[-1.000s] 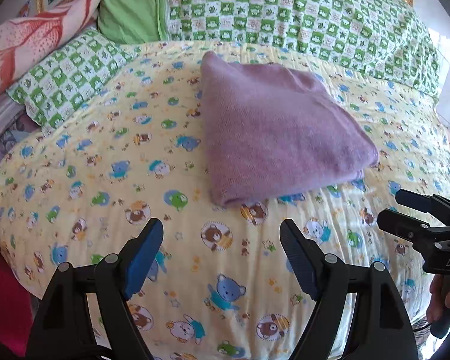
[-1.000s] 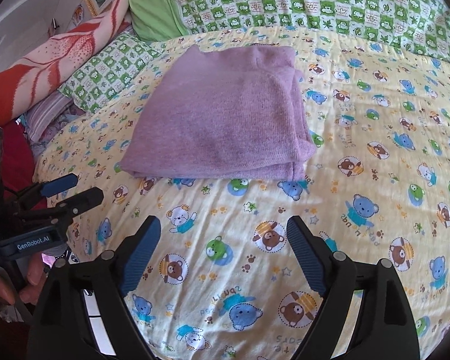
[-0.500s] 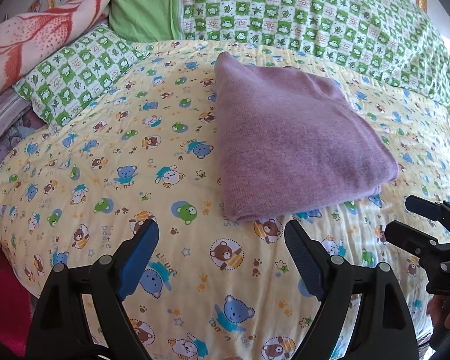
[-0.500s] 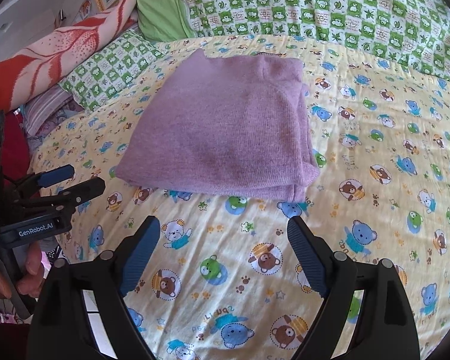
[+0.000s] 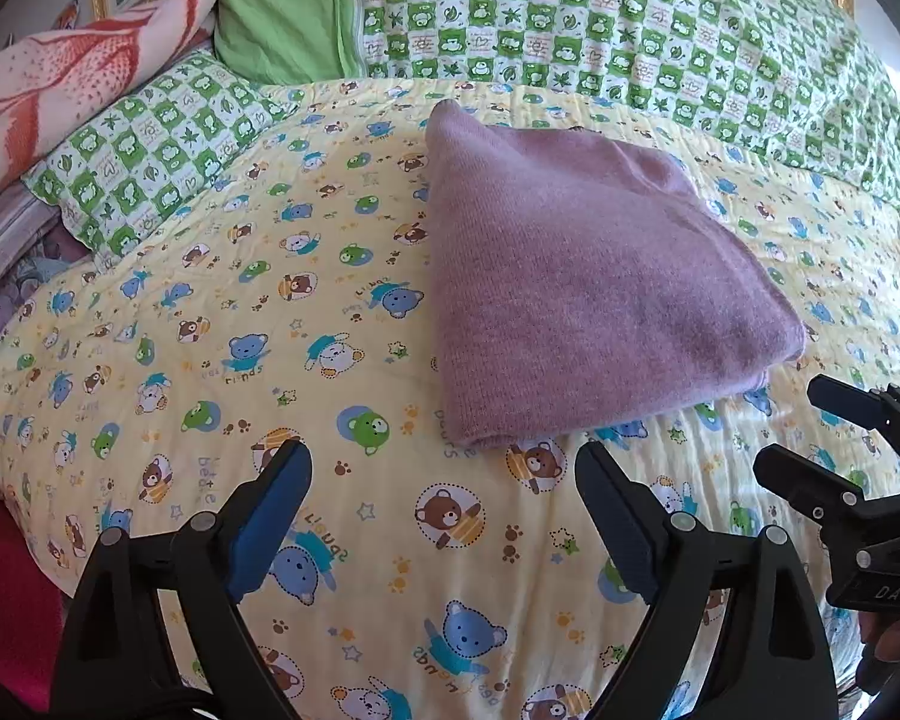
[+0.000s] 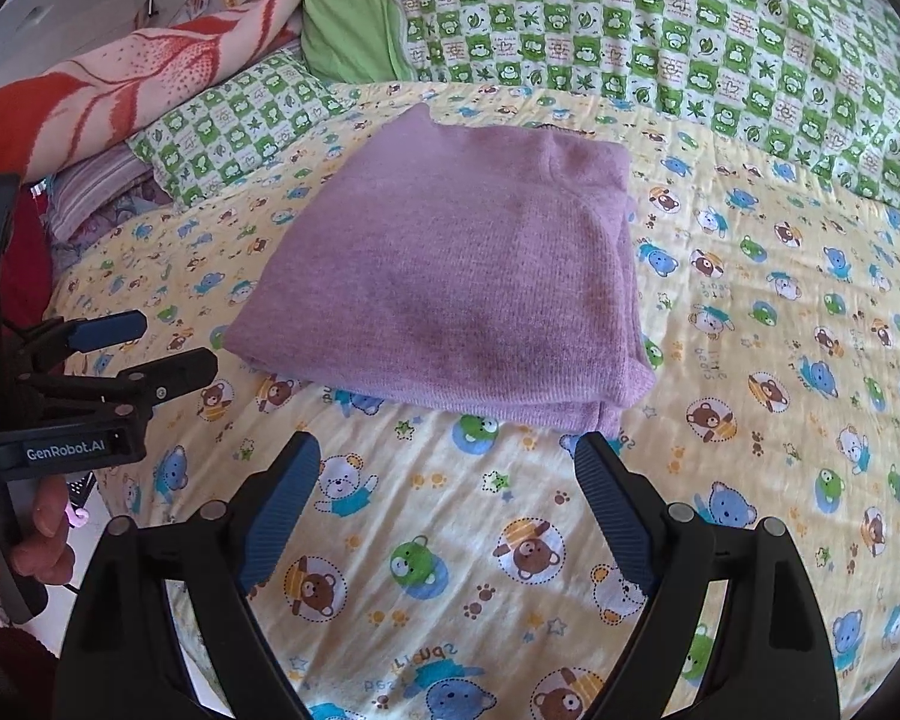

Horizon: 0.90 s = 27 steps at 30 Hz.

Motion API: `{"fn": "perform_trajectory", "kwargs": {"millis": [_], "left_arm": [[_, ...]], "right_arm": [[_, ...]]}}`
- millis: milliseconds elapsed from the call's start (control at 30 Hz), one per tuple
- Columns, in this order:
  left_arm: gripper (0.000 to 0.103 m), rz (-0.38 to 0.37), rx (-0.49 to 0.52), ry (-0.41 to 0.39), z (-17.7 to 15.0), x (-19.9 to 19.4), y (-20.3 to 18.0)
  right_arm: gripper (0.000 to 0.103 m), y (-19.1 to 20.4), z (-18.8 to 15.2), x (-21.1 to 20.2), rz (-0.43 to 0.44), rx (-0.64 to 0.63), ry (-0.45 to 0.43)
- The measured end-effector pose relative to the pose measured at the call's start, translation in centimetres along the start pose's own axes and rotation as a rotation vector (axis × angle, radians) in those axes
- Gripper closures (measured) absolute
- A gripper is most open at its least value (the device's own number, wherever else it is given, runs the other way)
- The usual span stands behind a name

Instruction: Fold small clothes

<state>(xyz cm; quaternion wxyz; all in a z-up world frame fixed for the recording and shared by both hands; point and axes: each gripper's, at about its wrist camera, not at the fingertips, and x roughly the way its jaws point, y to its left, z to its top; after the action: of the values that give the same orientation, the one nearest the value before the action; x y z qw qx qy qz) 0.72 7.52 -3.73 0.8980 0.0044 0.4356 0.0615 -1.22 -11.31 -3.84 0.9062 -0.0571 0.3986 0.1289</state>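
A purple knit garment [image 5: 582,276] lies folded into a neat rectangle on the yellow bear-print bedspread [image 5: 210,348]; it also shows in the right wrist view [image 6: 456,276]. My left gripper [image 5: 444,480] is open and empty, hovering just short of the garment's near edge. My right gripper [image 6: 447,468] is open and empty, also just before the near edge. Each gripper appears in the other's view: the right one [image 5: 810,426] at the right, the left one [image 6: 162,342] at the left, both apart from the cloth.
Green checked pillows [image 5: 630,18] line the head of the bed, with one [image 5: 150,144] at the left. A red and pink floral blanket [image 5: 72,78] is piled at the far left. The bed edge [image 6: 120,480] drops off at the lower left.
Both grippers have moved forward toward the folded garment, which now looks larger and closer. Both stay open and the garment has not moved.
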Motion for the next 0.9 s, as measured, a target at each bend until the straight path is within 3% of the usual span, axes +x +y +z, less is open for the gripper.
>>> {"fn": "perform_trajectory", "kwargs": {"millis": [900], "left_arm": [[0.008, 0.023, 0.033, -0.044, -0.2, -1.6, -1.4]], "right_arm": [[0.016, 0.1, 0.4, -0.6, 0.023, -0.001, -0.068]]}}
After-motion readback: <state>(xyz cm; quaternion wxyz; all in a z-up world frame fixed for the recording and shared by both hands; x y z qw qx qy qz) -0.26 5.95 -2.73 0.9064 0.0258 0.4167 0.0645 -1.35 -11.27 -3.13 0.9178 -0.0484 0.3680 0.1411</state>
